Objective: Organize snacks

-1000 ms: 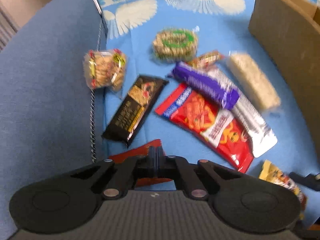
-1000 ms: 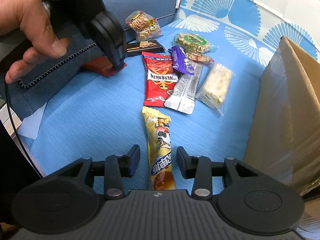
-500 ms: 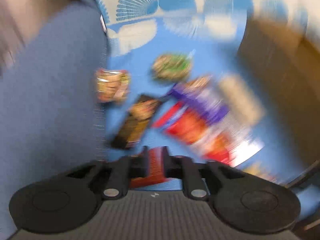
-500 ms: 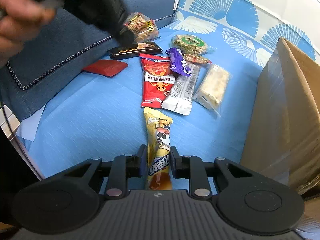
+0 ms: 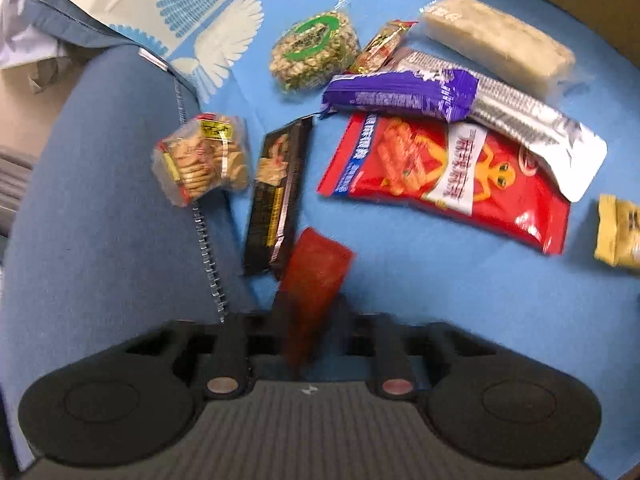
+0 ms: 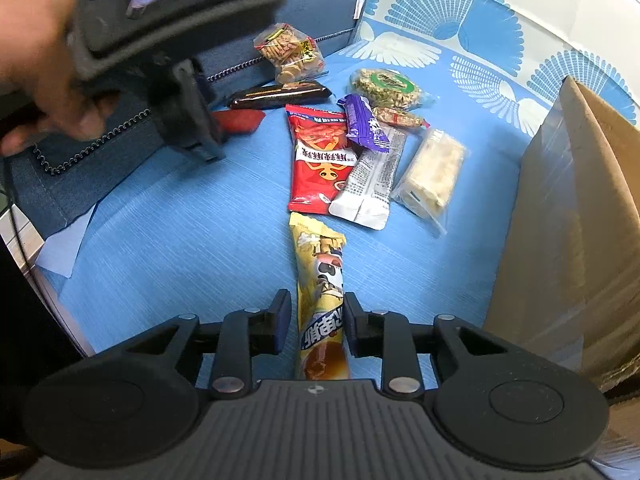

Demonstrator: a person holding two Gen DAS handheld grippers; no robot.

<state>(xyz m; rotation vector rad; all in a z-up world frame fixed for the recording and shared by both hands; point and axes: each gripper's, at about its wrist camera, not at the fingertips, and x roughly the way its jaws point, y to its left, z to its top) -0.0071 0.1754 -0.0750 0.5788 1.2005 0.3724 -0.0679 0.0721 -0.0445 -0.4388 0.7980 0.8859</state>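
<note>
Snacks lie on a blue cloth. My left gripper (image 5: 306, 320) is open, its fingers blurred on either side of a small red packet (image 5: 316, 272) that lies on the cloth; the gripper also shows in the right wrist view (image 6: 200, 140) beside that packet (image 6: 240, 120). My right gripper (image 6: 314, 322) is open with its fingers either side of a long yellow snack pack (image 6: 322, 300), not squeezing it. Beyond lie a red chip bag (image 6: 318, 160), a purple bar (image 6: 366, 124), a silver pack (image 6: 372, 184) and a black bar (image 5: 276, 196).
A cardboard box (image 6: 580, 208) stands at the right. A blue cushion (image 5: 100, 220) with a cracker bag (image 5: 204, 156) lies at the left. A round nut cake (image 5: 312, 50), a small gold candy (image 5: 380, 46) and a white rice bar (image 5: 496, 40) lie further back.
My left gripper let go of the red packet, lifted away, then came back down open around it. My right gripper closed in around the yellow pack, then opened slightly.
</note>
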